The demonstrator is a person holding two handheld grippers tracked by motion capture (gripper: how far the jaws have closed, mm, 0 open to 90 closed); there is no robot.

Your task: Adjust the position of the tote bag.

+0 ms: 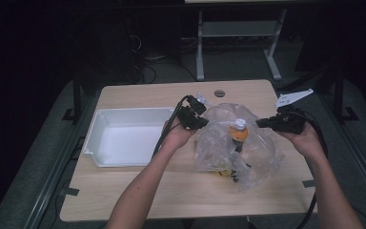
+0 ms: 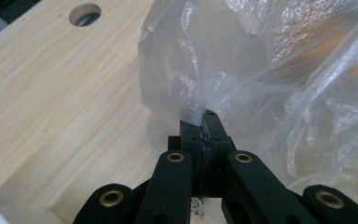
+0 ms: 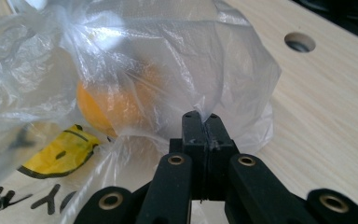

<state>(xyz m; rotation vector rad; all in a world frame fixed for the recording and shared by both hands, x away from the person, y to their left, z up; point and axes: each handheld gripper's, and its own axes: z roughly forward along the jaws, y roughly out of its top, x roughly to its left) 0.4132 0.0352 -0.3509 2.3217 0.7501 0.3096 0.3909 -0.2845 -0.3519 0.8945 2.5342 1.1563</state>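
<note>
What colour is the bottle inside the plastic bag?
Orange, with a white cap; the bottle shows best in the high view.

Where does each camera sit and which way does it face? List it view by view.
High view: above the person's side, looking forward and down on the table; both forearms show.
Left gripper view: along its shut jaws pinching the plastic bag.
Right gripper view: likewise, pinching the bag beside an orange bottle.
Shared: the bag.
</note>
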